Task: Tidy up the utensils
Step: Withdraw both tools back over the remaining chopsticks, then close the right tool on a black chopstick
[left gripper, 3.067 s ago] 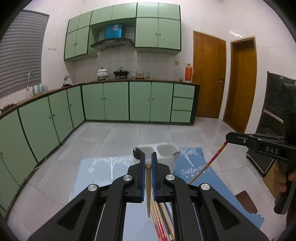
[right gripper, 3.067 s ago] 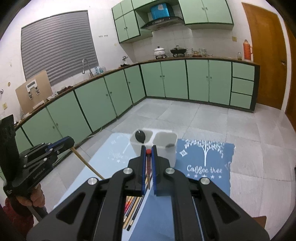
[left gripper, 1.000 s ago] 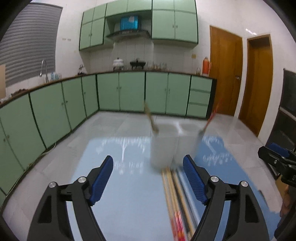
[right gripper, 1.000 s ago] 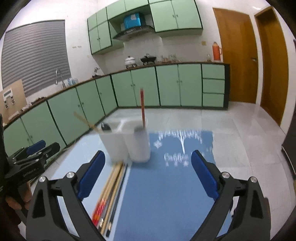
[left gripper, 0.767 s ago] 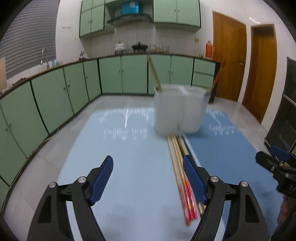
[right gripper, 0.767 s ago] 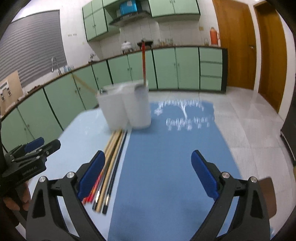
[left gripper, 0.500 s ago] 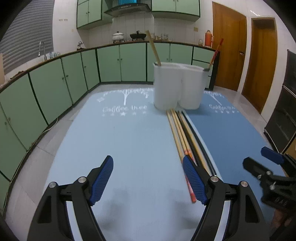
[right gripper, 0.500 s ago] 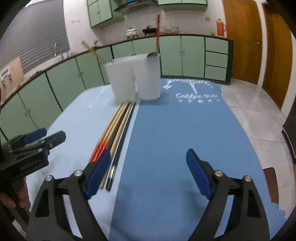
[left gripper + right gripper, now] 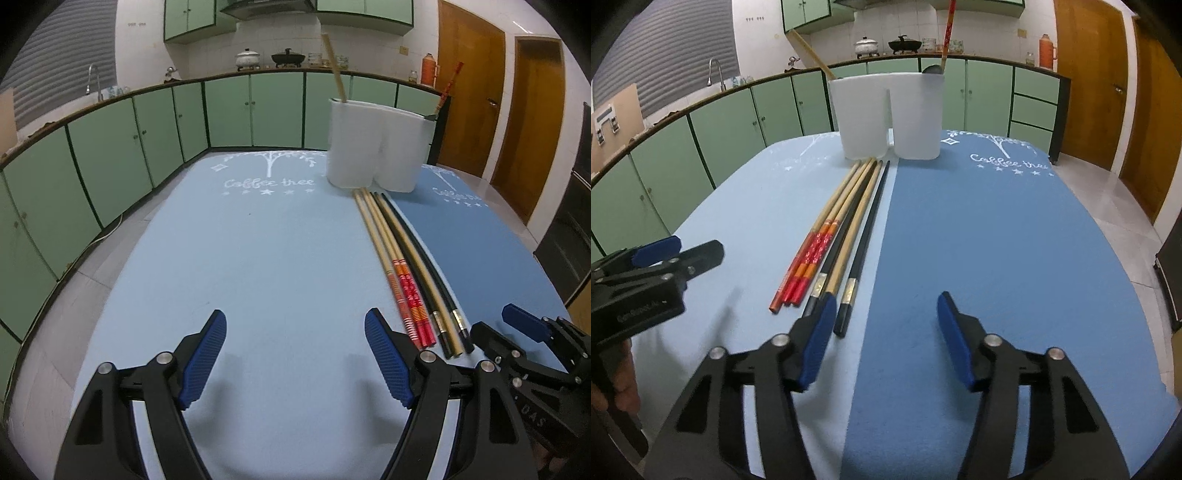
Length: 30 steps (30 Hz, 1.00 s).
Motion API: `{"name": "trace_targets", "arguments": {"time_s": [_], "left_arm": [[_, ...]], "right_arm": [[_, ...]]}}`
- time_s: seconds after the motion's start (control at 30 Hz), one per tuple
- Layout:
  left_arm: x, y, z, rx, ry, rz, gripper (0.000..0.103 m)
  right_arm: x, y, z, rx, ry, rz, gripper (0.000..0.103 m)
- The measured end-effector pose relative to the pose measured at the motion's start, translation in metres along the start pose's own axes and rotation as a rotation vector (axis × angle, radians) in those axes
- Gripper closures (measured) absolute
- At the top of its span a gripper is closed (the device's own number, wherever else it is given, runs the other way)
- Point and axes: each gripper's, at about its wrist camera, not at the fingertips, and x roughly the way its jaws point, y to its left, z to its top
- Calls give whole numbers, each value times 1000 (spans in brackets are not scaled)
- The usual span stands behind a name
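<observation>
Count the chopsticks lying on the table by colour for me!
Red-ended chopsticks: 3
Black chopsticks: 2
Tan chopstick: 1
Total: 6

The holder (image 9: 890, 114) hides its chopsticks' lower ends (spoon too, seemingly).

My left gripper (image 9: 295, 360): black angular frame, ribbed blue pads (image 9: 207, 354), silver screws at the joints. My right gripper (image 9: 882, 338): same build (pale lettering on its side, too blurred to read). Black handles below, my hand (image 9: 617, 387) around one.
</observation>
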Motion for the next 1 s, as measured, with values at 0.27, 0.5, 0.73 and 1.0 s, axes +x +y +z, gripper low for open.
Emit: {"name": "trace_targets", "arguments": {"time_s": [0.27, 0.5, 0.73, 1.0], "left_arm": [[-1, 7, -2, -20, -7, -12, 27], [-1, 6, -1, -24, -9, -32, 27], [0, -9, 0, 2, 5, -56, 27], [4, -35, -5, 31, 40, -107, 28]], "right_arm": [[5, 14, -2, -57, 26, 1, 69], [9, 21, -3, -79, 44, -9, 77], [7, 11, 0, -47, 51, 10, 97], [2, -25, 2, 44, 39, -37, 97]]}}
